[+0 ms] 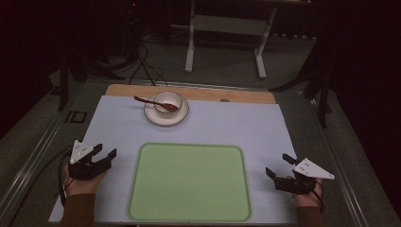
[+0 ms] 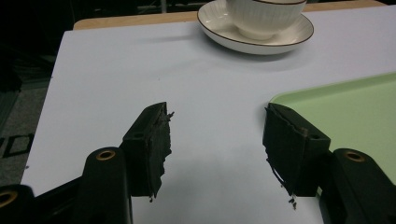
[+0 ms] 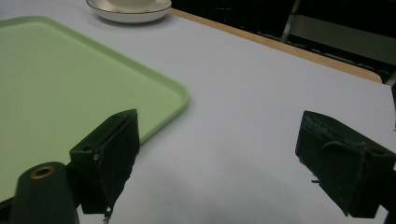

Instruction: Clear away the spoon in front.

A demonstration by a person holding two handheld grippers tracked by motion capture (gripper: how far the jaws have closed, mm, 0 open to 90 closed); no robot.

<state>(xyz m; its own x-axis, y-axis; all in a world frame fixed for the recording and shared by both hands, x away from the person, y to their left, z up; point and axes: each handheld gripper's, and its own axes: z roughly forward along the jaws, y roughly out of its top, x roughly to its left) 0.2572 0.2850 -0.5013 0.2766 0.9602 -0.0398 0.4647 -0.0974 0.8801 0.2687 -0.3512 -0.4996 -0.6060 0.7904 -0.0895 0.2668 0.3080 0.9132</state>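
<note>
A white cup (image 1: 168, 101) stands on a white saucer (image 1: 165, 117) at the far middle of the white mat, with a brown spoon (image 1: 153, 103) resting across the cup. A green tray (image 1: 189, 182) lies bare at the near middle. My left gripper (image 1: 105, 152) sits open at the tray's left side, nothing between its jaws. My right gripper (image 1: 279, 164) sits open at the tray's right side, holding nothing. The left gripper view has the saucer (image 2: 254, 35) ahead and the tray's corner (image 2: 345, 100) to the right. The right gripper view has the tray (image 3: 60, 84) on its left.
The white mat (image 1: 118, 127) covers a wooden tabletop whose far edge (image 1: 236, 94) shows beyond it. Black cables (image 1: 146, 66) and a white table frame (image 1: 227, 28) stand on the floor behind. Bare mat lies between the tray and the saucer.
</note>
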